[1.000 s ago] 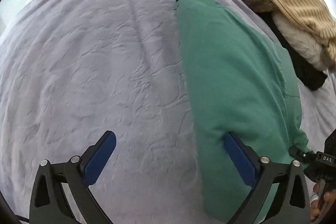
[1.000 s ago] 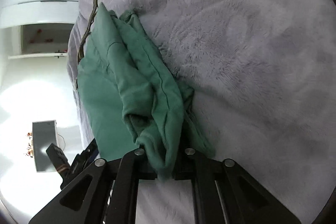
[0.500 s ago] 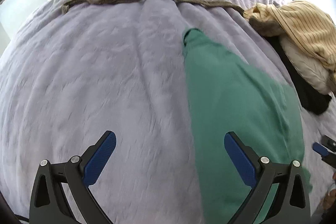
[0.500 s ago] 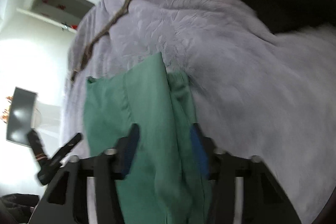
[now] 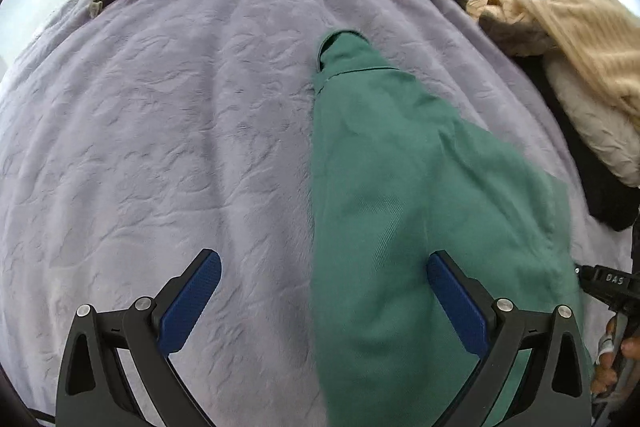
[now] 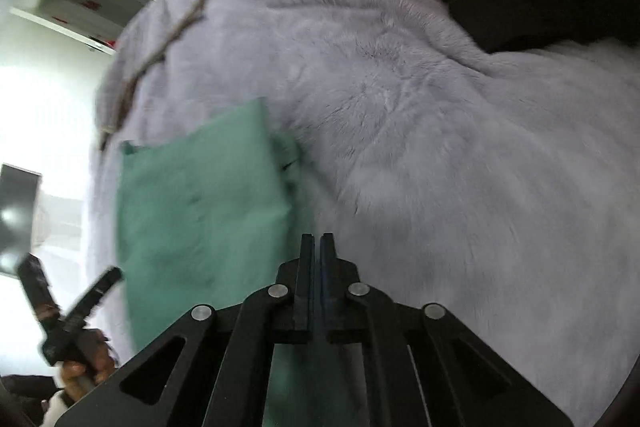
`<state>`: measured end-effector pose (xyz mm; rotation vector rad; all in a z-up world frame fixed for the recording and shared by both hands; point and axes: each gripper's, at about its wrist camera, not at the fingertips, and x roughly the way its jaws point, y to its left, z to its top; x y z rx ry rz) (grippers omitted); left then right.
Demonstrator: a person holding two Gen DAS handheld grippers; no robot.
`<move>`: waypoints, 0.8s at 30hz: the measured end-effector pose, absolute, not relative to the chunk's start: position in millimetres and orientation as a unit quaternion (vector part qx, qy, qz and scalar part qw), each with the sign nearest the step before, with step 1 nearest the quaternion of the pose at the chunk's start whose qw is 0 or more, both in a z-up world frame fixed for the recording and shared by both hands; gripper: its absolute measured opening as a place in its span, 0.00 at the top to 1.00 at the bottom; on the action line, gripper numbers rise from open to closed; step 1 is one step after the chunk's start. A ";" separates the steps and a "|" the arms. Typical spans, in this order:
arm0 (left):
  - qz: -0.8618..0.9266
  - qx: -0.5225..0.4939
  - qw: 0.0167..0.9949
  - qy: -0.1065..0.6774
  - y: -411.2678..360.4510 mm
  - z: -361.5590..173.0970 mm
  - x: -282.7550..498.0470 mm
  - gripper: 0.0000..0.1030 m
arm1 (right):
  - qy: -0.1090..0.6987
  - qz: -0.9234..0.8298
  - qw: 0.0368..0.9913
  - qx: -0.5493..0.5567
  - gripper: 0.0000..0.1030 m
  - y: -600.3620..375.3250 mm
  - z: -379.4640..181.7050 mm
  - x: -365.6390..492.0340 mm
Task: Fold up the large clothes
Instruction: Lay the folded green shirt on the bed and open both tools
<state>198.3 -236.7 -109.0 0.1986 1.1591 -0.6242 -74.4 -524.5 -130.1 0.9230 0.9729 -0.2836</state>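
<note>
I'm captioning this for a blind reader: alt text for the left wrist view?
An open left gripper hovers over a green garment lying on a lilac blanket. More clothes are piled at right.

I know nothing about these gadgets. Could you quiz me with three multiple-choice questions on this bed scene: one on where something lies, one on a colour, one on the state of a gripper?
1. Where does the tan ribbed knit garment lie in the left wrist view?
A. far right of the bed
B. near left corner
C. between the blue pads

2. What colour is the fuzzy bed blanket?
A. red
B. pale lilac
C. black

3. How do the right gripper jaws stand?
A. spread wide
B. shut together, holding nothing
C. clamped on a pillow

Answers: 1 A, it is heaped at the right edge, beyond the green folded garment. 2 B, the plush cover looks lilac in both views. 3 B, its two fingers meet with no cloth between them.
</note>
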 end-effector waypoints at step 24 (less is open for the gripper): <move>-0.307 0.121 0.771 0.545 -161.6 -105.6 34.8 0.00 | 0.525 -0.193 0.763 0.324 0.86 -436.4 -114.5 -148.7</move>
